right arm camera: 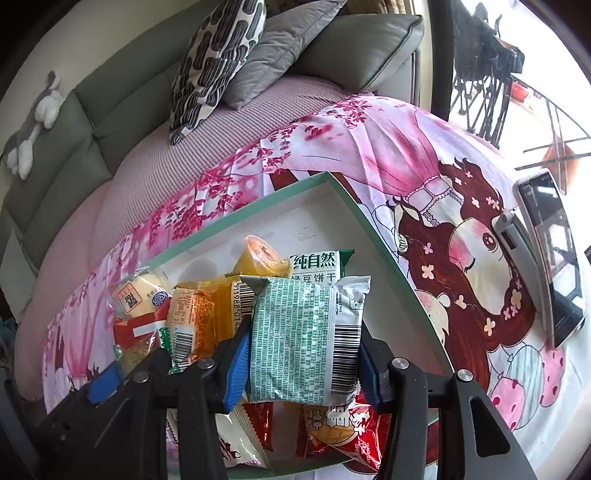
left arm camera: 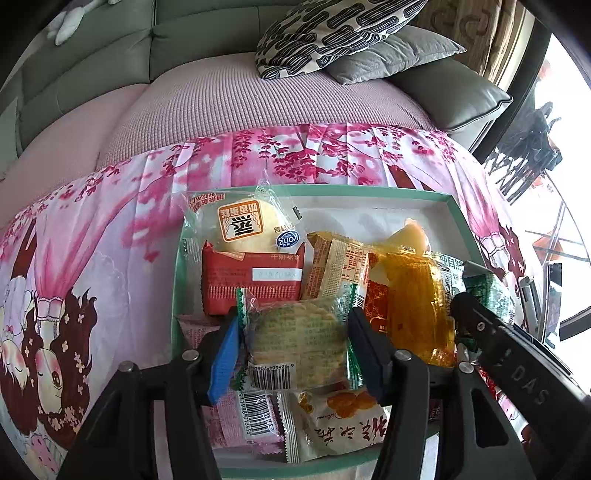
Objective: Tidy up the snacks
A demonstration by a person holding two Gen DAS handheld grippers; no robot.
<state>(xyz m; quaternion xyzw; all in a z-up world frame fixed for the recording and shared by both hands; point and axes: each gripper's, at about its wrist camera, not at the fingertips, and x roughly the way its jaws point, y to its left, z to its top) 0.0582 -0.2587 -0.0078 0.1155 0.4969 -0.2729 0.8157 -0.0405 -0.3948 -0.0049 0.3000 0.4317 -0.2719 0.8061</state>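
Between the left gripper's (left arm camera: 295, 347) blue pads sits a clear cracker packet (left arm camera: 299, 343), loosely flanked; the right gripper (right arm camera: 301, 350) clamps a green-printed biscuit packet (right arm camera: 303, 339). Both hang over the snack-filled mint box (left arm camera: 456, 214), sofa (left arm camera: 110, 55) beyond.

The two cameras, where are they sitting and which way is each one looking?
Left wrist: sits on the left gripper, looking forward and down along its fingers at a clear cracker packet over the snack box; the right gripper shows at the right.
Right wrist: sits on the right gripper, looking forward and down at a green-printed packet between its fingers; the left gripper's blue pad shows at the left.
Both see: the box, pink cloth, sofa cushions.
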